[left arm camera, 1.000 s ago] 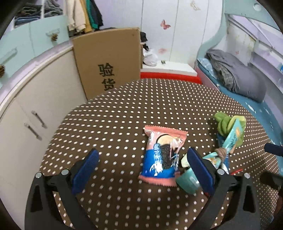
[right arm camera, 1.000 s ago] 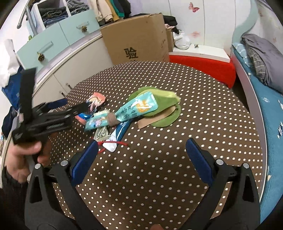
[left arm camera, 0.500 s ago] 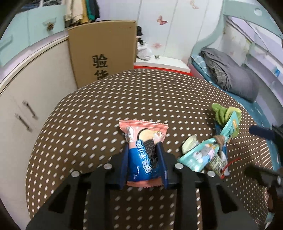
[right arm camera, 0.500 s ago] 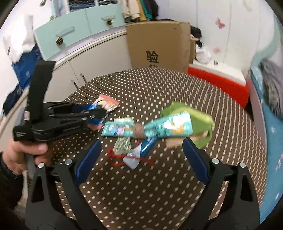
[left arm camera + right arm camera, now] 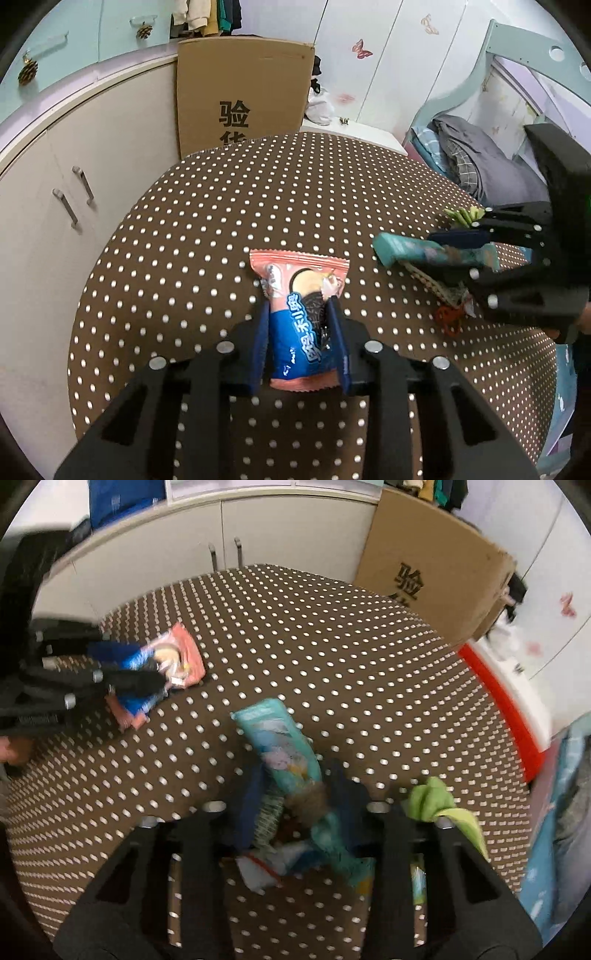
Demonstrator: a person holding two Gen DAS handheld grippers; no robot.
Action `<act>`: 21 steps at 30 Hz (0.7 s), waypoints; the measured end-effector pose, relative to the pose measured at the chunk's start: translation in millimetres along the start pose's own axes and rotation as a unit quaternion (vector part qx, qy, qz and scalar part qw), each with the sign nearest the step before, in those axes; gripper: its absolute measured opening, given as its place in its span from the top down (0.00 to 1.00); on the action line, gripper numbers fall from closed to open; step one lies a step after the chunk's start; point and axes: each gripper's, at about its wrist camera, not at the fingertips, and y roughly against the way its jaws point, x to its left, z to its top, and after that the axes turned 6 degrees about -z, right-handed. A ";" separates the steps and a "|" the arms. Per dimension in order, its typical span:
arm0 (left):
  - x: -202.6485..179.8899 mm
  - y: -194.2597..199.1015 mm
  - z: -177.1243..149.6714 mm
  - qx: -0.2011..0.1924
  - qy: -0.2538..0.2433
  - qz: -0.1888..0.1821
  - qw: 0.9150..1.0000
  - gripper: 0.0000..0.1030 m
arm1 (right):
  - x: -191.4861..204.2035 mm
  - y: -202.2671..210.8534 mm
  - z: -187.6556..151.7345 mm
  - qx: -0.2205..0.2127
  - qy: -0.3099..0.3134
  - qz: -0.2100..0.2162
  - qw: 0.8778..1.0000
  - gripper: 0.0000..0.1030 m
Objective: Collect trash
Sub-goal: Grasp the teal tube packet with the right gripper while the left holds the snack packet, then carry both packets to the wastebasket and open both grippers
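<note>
A pink and blue cookie packet (image 5: 306, 280) lies on the brown dotted table (image 5: 295, 184), and my left gripper (image 5: 298, 304) is shut on its lower half. The right wrist view shows the same packet (image 5: 177, 657) in that gripper (image 5: 147, 666) at the left. My right gripper (image 5: 295, 790) has its jaws closing, its pads pressing on the twisted middle of a teal wrapper (image 5: 280, 738). From the left wrist view the teal wrapper (image 5: 406, 251) sticks out of the right gripper (image 5: 436, 254). More scraps lie under it: a white and red wrapper (image 5: 258, 871) and a red string (image 5: 448, 317).
A green cloth (image 5: 432, 801) lies just right of the right gripper. A cardboard box (image 5: 243, 81) stands behind the table beside white cabinets (image 5: 55, 184). A bed with grey bedding (image 5: 480, 162) is at the right. A red bench (image 5: 509, 709) sits past the table's far edge.
Both grippers went from wide open to closed. The left moved onto the cookie packet and clamped it. The right rolled, came over the teal wrapper and closed around it.
</note>
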 end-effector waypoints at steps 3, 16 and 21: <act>1.5 4.9 -5.2 0.000 0.006 -0.001 1.000 0.73 | -9.1 6.4 -2.9 -0.009 -0.032 0.022 0.999 0.77; -23.9 25.9 -10.8 -0.014 -0.002 -0.019 1.000 0.74 | -40.7 87.3 -37.5 -0.113 -0.143 0.056 0.982 0.77; -51.0 42.2 -1.4 -0.031 -0.023 -0.032 0.999 0.75 | -55.6 126.9 -61.0 -0.152 -0.179 0.040 0.971 0.77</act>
